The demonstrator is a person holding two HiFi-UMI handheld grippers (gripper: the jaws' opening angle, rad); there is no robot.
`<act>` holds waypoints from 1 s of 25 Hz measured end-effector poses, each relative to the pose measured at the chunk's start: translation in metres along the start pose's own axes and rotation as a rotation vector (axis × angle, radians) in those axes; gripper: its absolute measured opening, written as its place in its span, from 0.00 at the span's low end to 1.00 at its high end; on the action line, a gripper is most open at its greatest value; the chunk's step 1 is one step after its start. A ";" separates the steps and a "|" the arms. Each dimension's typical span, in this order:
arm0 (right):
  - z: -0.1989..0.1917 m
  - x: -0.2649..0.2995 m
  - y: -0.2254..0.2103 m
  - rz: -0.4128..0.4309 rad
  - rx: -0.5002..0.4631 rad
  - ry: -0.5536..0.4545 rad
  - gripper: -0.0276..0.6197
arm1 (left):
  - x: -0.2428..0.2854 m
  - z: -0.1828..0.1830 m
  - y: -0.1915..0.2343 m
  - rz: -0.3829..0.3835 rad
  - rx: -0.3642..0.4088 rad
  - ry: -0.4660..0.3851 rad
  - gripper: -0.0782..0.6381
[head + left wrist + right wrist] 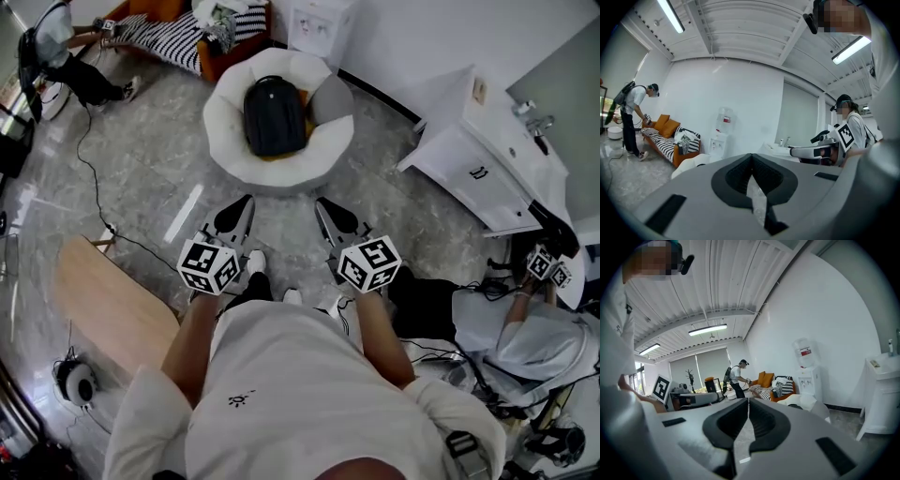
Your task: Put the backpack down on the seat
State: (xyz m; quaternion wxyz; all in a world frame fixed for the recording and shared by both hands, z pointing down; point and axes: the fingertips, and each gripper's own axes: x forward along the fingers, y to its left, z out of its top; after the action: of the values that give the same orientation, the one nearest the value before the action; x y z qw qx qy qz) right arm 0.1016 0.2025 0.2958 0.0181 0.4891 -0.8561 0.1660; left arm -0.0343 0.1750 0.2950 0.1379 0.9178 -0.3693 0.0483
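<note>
Just short of the round white seat (pixel 234 157), both grippers closed and empty
Nearest, the left gripper (pixel 244 206) and right gripper (pixel 324 208) hang side by side, apart from the seat, each with its jaws pressed together on nothing. The black backpack (pixel 274 115) lies in the seat's hollow, and a striped sofa (pixel 178 42) stands beyond the seat.

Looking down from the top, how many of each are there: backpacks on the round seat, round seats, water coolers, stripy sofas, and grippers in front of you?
Backpack: 1
Round seat: 1
Water cooler: 1
Striped sofa: 1
Grippers: 2, the left gripper and the right gripper
Total: 6
</note>
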 end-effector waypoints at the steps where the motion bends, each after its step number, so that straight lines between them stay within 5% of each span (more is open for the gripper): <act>1: -0.002 -0.004 -0.005 0.002 0.007 -0.004 0.09 | 0.002 -0.002 -0.003 0.011 -0.001 -0.003 0.12; 12: -0.010 -0.034 -0.002 0.003 -0.012 0.002 0.09 | -0.029 -0.004 -0.011 0.083 -0.004 -0.029 0.12; 25: 0.004 -0.005 0.024 -0.064 -0.039 -0.010 0.08 | -0.049 0.009 0.032 0.030 0.009 -0.017 0.12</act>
State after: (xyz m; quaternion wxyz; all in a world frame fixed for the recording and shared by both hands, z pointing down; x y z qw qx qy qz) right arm 0.0842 0.2167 0.2847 0.0284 0.5167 -0.8431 0.1461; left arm -0.0923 0.1830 0.2842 0.1297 0.9131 -0.3840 0.0442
